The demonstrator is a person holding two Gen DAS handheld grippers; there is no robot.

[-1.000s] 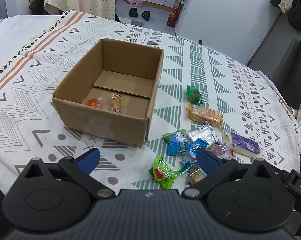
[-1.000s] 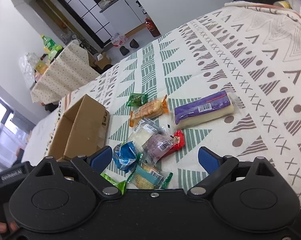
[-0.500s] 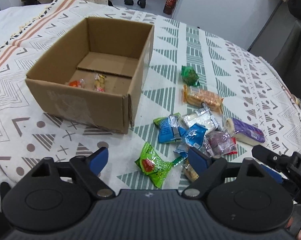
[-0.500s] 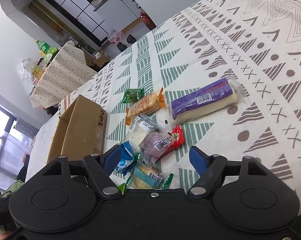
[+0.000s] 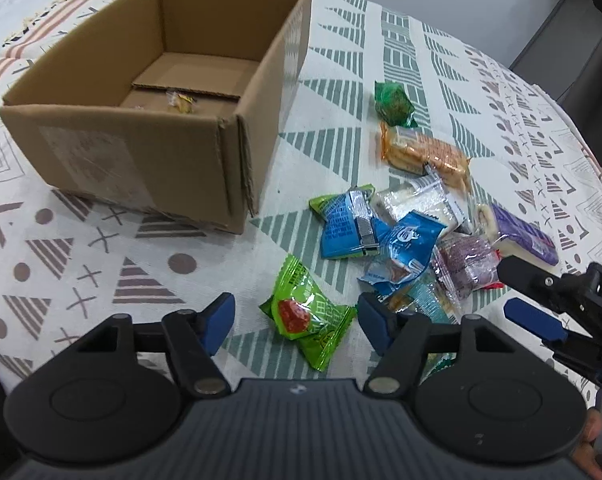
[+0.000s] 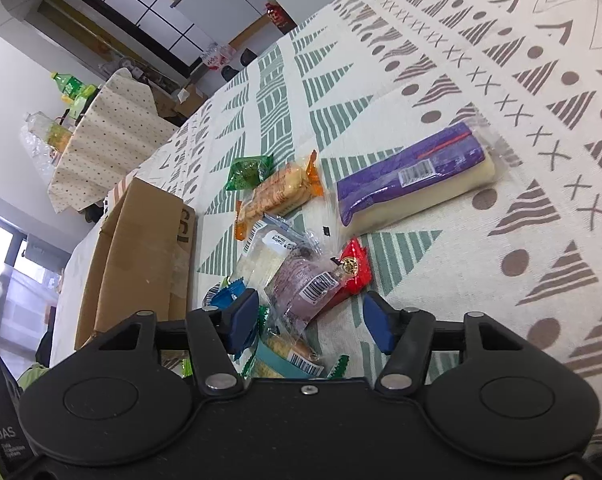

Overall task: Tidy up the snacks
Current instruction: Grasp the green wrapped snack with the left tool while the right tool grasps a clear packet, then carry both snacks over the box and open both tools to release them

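Here we hold our left gripper (image 5: pixel 292 318) low over the patterned tablecloth (image 5: pixel 81 280), its blue fingers spread wide and empty, with the bright green snack packet (image 5: pixel 307 312) lying between the fingertips, closer to the right one; we cannot tell whether either pad touches it. Just beyond it lies the loose heap of snacks: a blue-and-green packet (image 5: pixel 343 222), a blue packet (image 5: pixel 407 240), a clear white-filled pack (image 5: pixel 413 202), an orange biscuit pack (image 5: pixel 423 154), a dark green packet (image 5: pixel 393 104) and a long purple bar (image 6: pixel 415 170). The cardboard box (image 5: pixel 141 152) stands to the left of the heap, open, with a small yellow wrapped piece (image 5: pixel 177 102) on its floor. Our right gripper (image 6: pixel 311 320) is also released, jaws apart, hovering over the near side of the same heap; a pale purple packet (image 6: pixel 305 284) with a barcode label sits between its fingertips, with a red wrapper (image 6: pixel 355 268) tucked against that packet. In the left wrist view this gripper reaches in from the right edge, close beside the purple bar. On print, we read only "DAS" on the body of the left gripper seen at the lower left edge of the right wrist view; barcodes show on the purple bar and the pale packet, but the wrappers' lettering is too small to read.
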